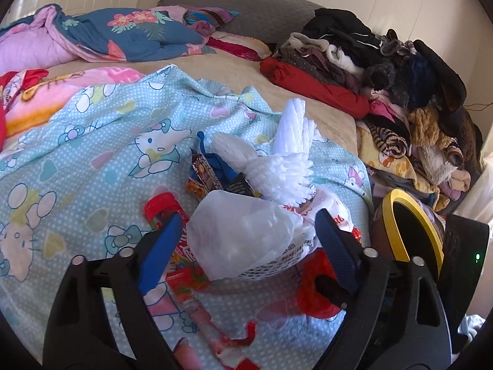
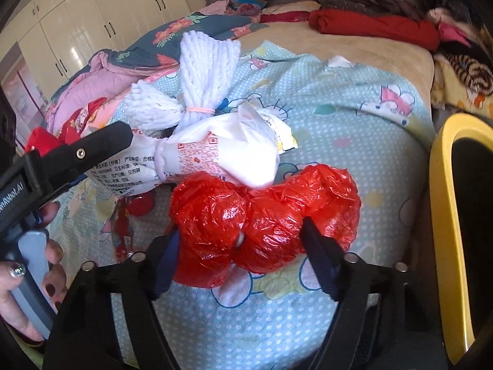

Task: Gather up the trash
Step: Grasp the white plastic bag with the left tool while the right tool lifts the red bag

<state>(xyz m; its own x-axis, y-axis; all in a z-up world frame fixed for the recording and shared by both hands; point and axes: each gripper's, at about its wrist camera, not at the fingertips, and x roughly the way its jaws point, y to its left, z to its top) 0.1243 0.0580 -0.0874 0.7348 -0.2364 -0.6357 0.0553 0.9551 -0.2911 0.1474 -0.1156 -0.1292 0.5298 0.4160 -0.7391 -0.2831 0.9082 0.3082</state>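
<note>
A white plastic package with printed text (image 1: 246,240) lies on the Hello Kitty sheet between the blue fingers of my left gripper (image 1: 246,231), which closes on its sides. It also shows in the right wrist view (image 2: 215,157). A white tied mop-like bundle (image 1: 277,166) lies behind it. My right gripper (image 2: 240,240) has its fingers on both sides of a crumpled red plastic bag (image 2: 265,215) and holds it. Snack wrappers (image 1: 203,178) and a red-capped tube (image 1: 163,209) lie nearby on the sheet.
A yellow-rimmed black bin (image 2: 456,215) stands at the right bed edge, also in the left wrist view (image 1: 409,225). A pile of clothes (image 1: 385,71) fills the right side. Quilts (image 1: 107,34) lie at the back. The left gripper body (image 2: 61,160) crosses the left.
</note>
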